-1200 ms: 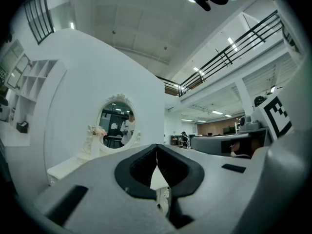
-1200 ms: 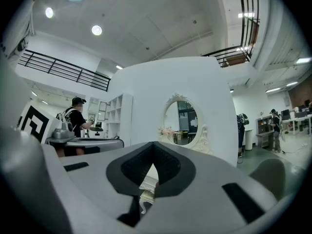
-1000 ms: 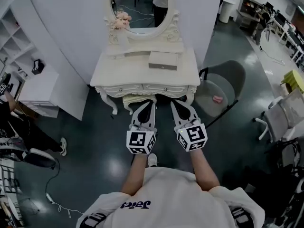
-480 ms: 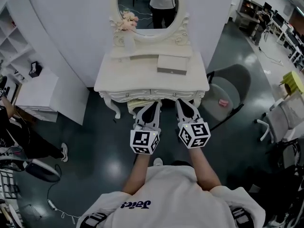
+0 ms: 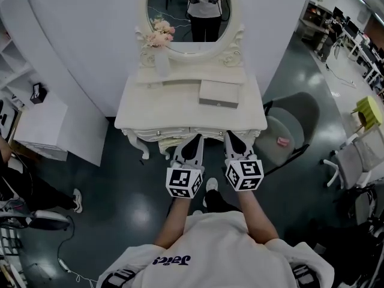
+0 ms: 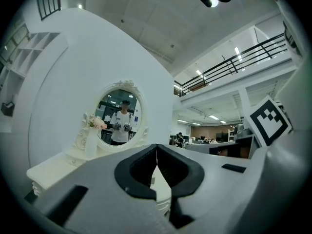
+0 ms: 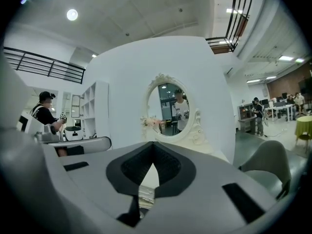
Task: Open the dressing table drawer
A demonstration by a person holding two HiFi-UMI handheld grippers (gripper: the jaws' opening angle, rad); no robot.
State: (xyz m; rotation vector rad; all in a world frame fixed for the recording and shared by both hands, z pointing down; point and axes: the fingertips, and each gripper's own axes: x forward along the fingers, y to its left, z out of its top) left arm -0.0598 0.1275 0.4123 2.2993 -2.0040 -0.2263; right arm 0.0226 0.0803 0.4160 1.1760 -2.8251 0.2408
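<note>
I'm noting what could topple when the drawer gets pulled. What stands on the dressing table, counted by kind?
Mirror: 1
Vase of flowers: 1
Box: 1
Total: 3

The head view looks steeply down from above the person onto the cream-white carved dressing table and its oval, ornate-framed mirror, close in front. The left gripper view looks level along the left gripper from just before the table's front, mirror left of centre. The right gripper view does likewise along the right gripper, mirror near centre. All three share the mirror and, seemingly, part of the table.
</note>
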